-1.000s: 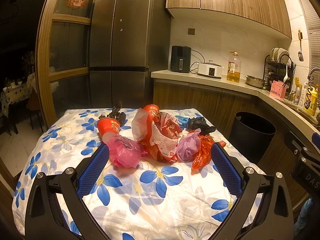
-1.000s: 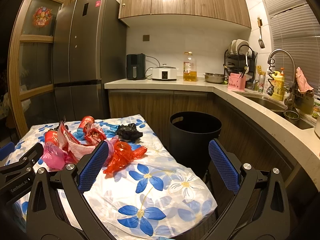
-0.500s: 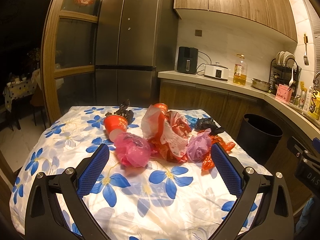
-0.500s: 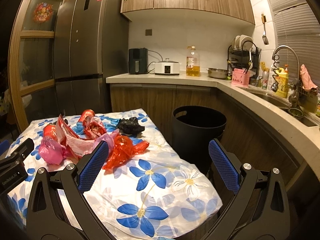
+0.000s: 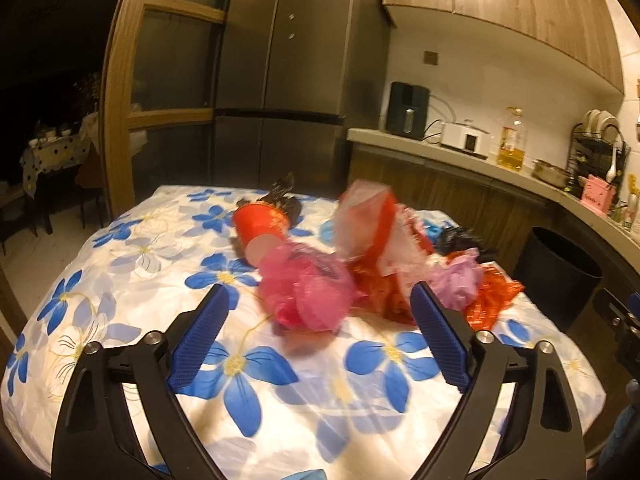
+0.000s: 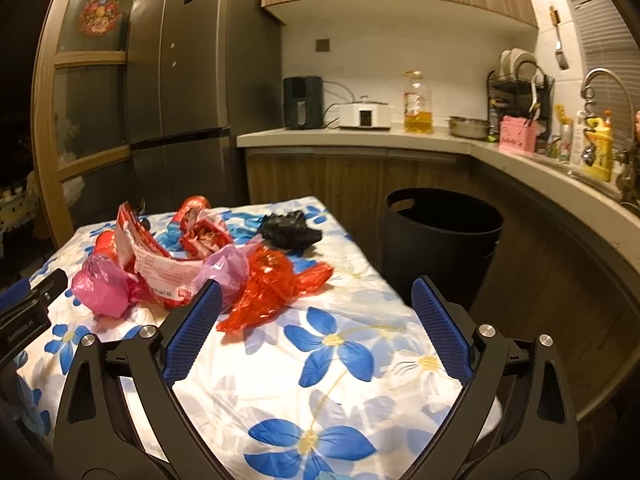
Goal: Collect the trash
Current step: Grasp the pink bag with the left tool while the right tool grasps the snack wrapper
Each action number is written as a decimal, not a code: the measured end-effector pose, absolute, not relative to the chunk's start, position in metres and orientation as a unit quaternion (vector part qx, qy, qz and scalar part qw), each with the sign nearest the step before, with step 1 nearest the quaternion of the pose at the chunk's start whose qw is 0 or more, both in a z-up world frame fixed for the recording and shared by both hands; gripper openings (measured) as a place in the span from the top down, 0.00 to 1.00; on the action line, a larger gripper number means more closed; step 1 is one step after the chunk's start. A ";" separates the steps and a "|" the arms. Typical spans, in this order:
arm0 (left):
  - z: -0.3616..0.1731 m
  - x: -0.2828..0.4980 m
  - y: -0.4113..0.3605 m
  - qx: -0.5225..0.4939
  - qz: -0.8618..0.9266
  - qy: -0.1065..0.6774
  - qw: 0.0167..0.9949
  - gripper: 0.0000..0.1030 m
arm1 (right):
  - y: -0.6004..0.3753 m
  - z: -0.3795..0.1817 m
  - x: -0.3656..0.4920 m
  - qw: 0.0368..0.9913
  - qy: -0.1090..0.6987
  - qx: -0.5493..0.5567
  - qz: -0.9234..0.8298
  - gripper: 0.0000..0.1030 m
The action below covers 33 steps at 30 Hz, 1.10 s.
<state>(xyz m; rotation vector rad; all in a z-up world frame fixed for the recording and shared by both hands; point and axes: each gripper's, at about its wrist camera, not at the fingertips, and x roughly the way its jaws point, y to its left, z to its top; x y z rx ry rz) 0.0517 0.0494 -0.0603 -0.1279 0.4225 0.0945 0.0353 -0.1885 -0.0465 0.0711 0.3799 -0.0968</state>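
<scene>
Kitchen, dim warm light. Table [image 6: 352,364] under a white cloth with blue flowers; fridge [image 6: 200,80] at 11 o'clock behind it, black bin [image 6: 440,236] on the floor at 1 o'clock, just off the table's right edge. Trash heap [image 6: 192,256] mid-table: pink bag [image 5: 308,292], red cup [image 5: 260,228], red bag [image 6: 272,288], black bag [image 6: 288,230]. Left gripper [image 5: 318,332] fingers wide apart, empty, pink bag just ahead at 12. Right gripper [image 6: 316,332] fingers wide apart, empty, red bag at 11.
</scene>
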 end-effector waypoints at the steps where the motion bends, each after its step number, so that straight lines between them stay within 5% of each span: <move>1: -0.064 0.057 0.053 -0.067 0.051 0.215 0.973 0.19 | -0.188 -0.049 0.039 0.980 0.192 0.037 -0.042 0.11; 10: -0.085 0.093 0.066 -0.092 0.070 0.245 0.963 0.27 | -0.162 -0.062 0.068 0.979 0.198 0.034 0.032 0.13; 16: -0.104 0.115 0.070 -0.105 0.056 0.292 0.949 0.60 | -0.133 -0.063 0.087 0.976 0.200 0.021 0.084 0.21; 18: -0.109 0.119 0.074 -0.115 0.047 0.303 0.945 0.82 | -0.124 -0.062 0.091 0.975 0.199 0.018 0.099 0.23; 21: -0.112 0.122 0.082 -0.138 0.043 0.309 0.940 0.98 | -0.108 -0.061 0.099 0.973 0.195 0.007 0.122 0.25; 33: -0.094 0.101 0.102 -0.133 0.062 0.286 0.947 1.00 | -0.056 -0.072 0.150 0.959 0.208 -0.043 0.186 0.37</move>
